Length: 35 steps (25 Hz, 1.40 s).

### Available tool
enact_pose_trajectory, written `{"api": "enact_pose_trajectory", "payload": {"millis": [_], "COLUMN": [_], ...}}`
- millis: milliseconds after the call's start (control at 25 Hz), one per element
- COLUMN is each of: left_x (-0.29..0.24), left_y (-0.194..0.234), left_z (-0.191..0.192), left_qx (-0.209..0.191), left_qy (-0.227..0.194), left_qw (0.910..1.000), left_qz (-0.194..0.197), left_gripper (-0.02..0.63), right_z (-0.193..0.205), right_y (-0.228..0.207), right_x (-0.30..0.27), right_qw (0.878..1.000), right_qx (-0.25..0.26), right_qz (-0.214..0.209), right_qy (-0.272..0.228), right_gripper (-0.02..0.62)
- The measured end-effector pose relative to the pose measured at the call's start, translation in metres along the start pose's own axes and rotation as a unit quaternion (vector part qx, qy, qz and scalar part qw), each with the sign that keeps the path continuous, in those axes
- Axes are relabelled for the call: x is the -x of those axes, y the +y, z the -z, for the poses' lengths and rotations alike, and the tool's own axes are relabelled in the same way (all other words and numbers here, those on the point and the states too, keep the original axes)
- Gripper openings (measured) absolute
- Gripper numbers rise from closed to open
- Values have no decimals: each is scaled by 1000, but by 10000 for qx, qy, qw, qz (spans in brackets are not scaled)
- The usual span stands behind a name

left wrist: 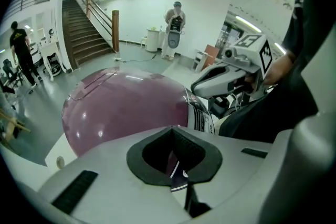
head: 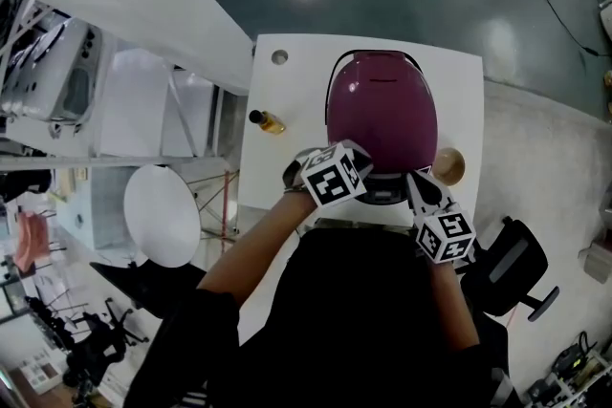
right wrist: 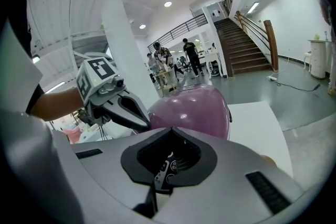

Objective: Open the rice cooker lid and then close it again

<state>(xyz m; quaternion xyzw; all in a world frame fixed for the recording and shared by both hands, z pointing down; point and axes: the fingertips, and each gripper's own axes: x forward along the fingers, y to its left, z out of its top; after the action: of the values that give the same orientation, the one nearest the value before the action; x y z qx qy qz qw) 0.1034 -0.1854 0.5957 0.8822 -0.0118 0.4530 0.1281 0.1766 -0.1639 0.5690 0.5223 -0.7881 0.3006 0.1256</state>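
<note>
A magenta rice cooker [head: 381, 110] stands with its lid down on the white table [head: 277, 167]. Both grippers hang at its near front edge. My left gripper [head: 367, 179] is shut with nothing held, just left of the cooker's front panel. My right gripper [head: 418, 187] is shut and empty too, at the front right. In the left gripper view the shut jaws [left wrist: 173, 131] point at the lid [left wrist: 126, 107], with the right gripper [left wrist: 223, 81] beside it. In the right gripper view the shut jaws [right wrist: 170, 132] face the lid [right wrist: 191, 110], with the left gripper [right wrist: 119, 106] close by.
A small amber bottle [head: 268, 121] lies on the table left of the cooker, and a round wooden piece [head: 448, 165] sits at its right. A white round stool [head: 163, 215] stands left of the table, an office chair [head: 512, 268] to the right. People stand far off.
</note>
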Motion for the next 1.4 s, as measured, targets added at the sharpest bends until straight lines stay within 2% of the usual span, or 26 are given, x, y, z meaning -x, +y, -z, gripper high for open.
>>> {"api": "enact_pose_trajectory", "payload": {"millis": [80, 360, 520, 720, 800, 960, 1080, 1240, 1400], "left_x": [-1, -3, -1, -3, -2, 6, 22, 41, 65], "left_y": [0, -3, 1, -3, -4, -3, 0, -17, -36], "left_z": [1, 0, 0, 1, 1, 2, 4, 9, 6], "left_qx": [-46, 242, 438, 185, 201, 260, 229, 382, 793], "left_qy": [110, 190, 87, 177, 103, -297, -893, -1731, -2484], "left_qw": [9999, 9995, 9990, 9996, 9997, 9989, 9939, 9811, 9616], "left_qz": [-30, -38, 68, 71, 52, -263, -607, -774, -854], "left_gripper": [2, 1, 0, 2, 2, 2, 2, 2, 2], "right_z": [-2, -5, -8, -11, -15, -20, -20, -13, -8], "right_y": [-4, -14, -17, -18, -17, -13, -6, 7, 18], "right_x": [-2, -3, -8, -9, -5, 5, 11, 26, 42], "right_qw": [10000, 10000, 10000, 10000, 10000, 9998, 9992, 9980, 9969], "right_qx": [8, 8, -61, -37, 1, 119, 216, 242, 273], "right_qz": [22, 44, 43, 27, 52, 169, 304, 564, 720], "right_qy": [-2, 4, 11, -12, -52, -83, -103, -163, -182], "right_gripper": [0, 0, 0, 0, 0, 0, 0, 0, 0]}}
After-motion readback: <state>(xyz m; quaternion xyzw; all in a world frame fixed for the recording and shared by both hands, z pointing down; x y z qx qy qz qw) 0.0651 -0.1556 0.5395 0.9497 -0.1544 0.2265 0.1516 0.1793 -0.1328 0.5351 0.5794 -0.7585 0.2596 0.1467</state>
